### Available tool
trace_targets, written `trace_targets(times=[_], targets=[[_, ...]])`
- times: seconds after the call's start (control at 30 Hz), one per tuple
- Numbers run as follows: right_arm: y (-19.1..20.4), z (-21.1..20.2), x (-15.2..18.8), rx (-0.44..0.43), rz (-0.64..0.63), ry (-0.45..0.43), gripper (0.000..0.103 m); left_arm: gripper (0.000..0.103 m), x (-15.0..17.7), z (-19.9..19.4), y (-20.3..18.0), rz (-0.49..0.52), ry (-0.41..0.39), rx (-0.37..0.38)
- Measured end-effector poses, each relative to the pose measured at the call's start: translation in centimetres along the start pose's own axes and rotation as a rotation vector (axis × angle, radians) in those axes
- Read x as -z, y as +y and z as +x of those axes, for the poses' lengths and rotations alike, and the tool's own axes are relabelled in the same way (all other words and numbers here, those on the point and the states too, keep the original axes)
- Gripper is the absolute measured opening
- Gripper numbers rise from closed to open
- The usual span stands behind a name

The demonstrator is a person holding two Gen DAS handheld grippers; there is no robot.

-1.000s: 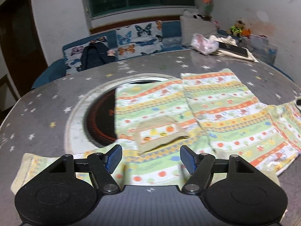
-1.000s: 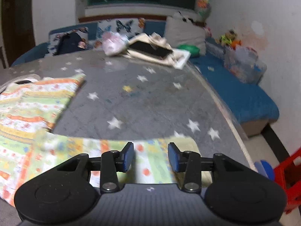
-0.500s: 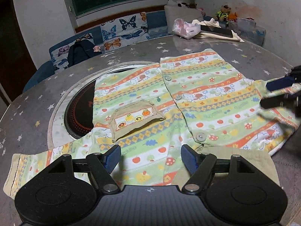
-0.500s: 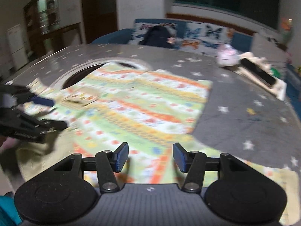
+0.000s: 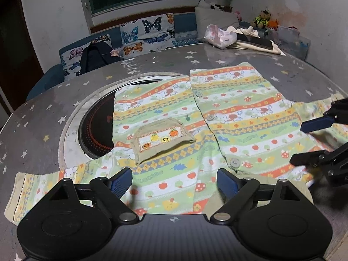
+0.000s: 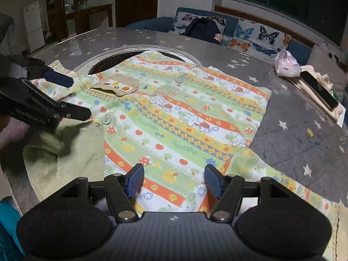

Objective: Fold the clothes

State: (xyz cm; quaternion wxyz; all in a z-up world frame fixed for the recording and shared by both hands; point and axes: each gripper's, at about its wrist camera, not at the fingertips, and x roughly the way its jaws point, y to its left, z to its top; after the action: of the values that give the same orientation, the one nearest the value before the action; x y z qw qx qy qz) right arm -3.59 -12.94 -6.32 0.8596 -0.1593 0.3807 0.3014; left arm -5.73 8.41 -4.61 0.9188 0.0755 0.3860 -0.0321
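Across the middle of both frames a child's button-front shirt (image 5: 195, 130) lies face up and spread flat on the round worktop (image 5: 43, 117), a glossy grey surface scattered with pale stars. The cloth is soft knit, banded in orange, yellow, green and white with small printed animals, apples and mushrooms; a beige chest pocket (image 5: 162, 139) with embroidered fruit gapes at its top edge, and grey buttons run down the placket. The shirt's left part overlaps a dark circular inset (image 5: 95, 128) ringed in pale trim, hiding most of it.

At the bottom of the left wrist view the left hand-held gripper (image 5: 175, 179) hovers over the collar end, its blue-padded jaws opening, spread wide with only flat cloth lying beneath them. At the bottom of the right wrist view the right hand-held gripper (image 6: 174, 179) does the same over the shoulder area: jaws opening, nothing pinched.

The plain green inside of the collar (image 6: 65, 148) shows at lower left of the right view. One sleeve (image 5: 43, 187) runs to the lower left of the left view, its cuff partly cut off behind the gripper body. At the upper right, a pink plastic bag (image 5: 219, 35) and a dark flat object on pale cloth are too small to identify.
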Motion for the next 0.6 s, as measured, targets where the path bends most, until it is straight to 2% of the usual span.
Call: trace_targets(times=[0.27,0.6], targets=[[-2.6,0.4,-3.3,0.008,0.044,-0.027,0.063,0.087,-2.3,1.1,2.2,-0.027,0.015,-0.014],[-5.4,6.4,-6.8,0.041,0.118,0.01,0.063,0.087,-3.3,4.7,3.4,-0.021,0.063,-0.061]])
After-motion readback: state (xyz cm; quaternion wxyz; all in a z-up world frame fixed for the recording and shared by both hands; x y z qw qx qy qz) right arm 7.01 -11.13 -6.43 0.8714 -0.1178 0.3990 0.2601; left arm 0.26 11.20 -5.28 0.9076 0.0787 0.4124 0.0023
